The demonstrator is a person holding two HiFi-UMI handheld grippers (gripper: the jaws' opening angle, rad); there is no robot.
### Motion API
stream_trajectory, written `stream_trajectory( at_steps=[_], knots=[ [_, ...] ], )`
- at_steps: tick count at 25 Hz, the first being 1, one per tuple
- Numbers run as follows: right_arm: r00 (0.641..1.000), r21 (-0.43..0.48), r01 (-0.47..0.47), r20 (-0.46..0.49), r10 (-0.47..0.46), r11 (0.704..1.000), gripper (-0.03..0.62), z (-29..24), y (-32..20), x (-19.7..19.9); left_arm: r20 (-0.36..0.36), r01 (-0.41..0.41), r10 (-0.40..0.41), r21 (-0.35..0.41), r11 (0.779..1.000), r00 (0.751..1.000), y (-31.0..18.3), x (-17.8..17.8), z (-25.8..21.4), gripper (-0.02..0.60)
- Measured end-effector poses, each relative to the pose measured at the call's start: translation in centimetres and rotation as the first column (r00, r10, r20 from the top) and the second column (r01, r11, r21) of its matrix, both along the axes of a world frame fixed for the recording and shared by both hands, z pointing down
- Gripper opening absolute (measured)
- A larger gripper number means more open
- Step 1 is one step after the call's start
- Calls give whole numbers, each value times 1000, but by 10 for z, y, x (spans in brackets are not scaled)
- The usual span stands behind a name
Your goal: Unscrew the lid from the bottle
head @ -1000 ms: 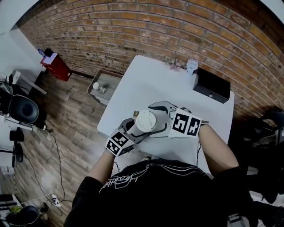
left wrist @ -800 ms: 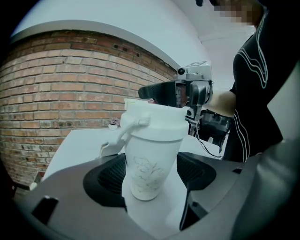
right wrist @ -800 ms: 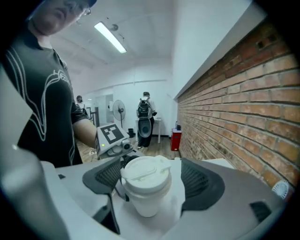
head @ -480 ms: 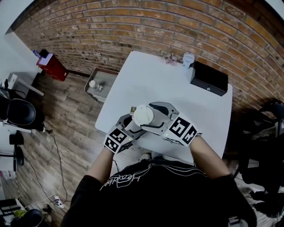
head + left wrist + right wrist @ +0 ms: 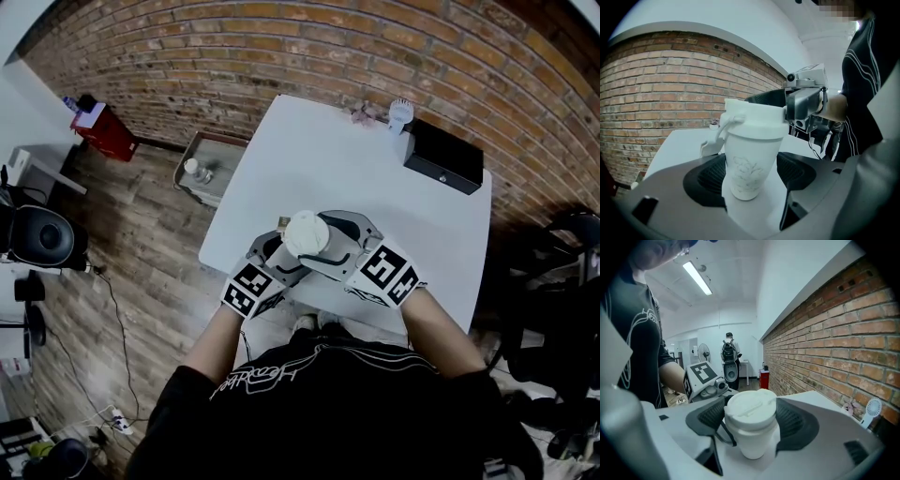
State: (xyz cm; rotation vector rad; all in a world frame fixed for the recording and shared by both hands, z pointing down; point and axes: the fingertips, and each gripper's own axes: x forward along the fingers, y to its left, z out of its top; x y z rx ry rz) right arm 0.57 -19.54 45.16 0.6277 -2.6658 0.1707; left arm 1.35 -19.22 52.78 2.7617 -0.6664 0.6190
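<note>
A white bottle (image 5: 307,232) with a white screw lid and a carry loop is held upright over the near edge of the white table (image 5: 319,150). My left gripper (image 5: 284,255) is shut on its lower body (image 5: 750,164), one pad on each side. My right gripper (image 5: 323,239) comes in from the right at lid height. Its jaws are closing on the lid (image 5: 750,409), and both pads touch the lid's sides. The right gripper's body (image 5: 806,98) shows behind the bottle in the left gripper view.
A black box (image 5: 442,155) and a small white fan (image 5: 401,112) stand at the table's far right edge. On the wooden floor to the left are a grey tray (image 5: 202,173) with small items and a red box (image 5: 98,131). A brick wall runs behind.
The right gripper's jaws have drawn in round the lid and its marker cube has turned a little. The bottle stays in the left gripper, in about the same place.
</note>
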Motion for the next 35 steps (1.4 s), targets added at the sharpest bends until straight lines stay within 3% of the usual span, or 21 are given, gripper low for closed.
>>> stream_trajectory(
  at_steps=[6, 9, 13, 18, 26, 28, 32, 35],
  knots=[
    [998, 3, 56, -15, -56, 998, 322, 2, 1, 0, 11, 7, -7, -2, 1000, 1000, 0, 0, 1, 357],
    [986, -6, 158, -44, -158, 987, 322, 2, 1, 1, 15, 14, -13, -4, 1000, 1000, 1, 1, 1, 357],
    [939, -31, 321, -116, -322, 947, 322, 5, 4, 0, 13, 25, -24, -5, 1000, 1000, 1, 0, 1, 357],
    [838, -66, 502, -209, -504, 862, 331, 6, 6, -1, 15, 35, -35, -10, 999, 999, 2, 0, 2, 357],
    [600, -100, 735, -364, -712, 671, 330, 6, 11, 1, 11, 43, -43, -2, 999, 999, 2, 0, 0, 357],
    [560, -104, 763, -387, -732, 638, 330, 5, 11, -1, 11, 47, -47, -3, 999, 999, 3, -1, 0, 357],
    [560, -101, 766, -382, -735, 635, 331, 5, 13, -4, 2, 49, -49, -3, 999, 999, 4, -3, 1, 357],
    [589, -83, 741, -395, -705, 666, 335, 6, 11, -4, 1, 42, -42, -1, 999, 999, 2, -3, 2, 357]
  ],
)
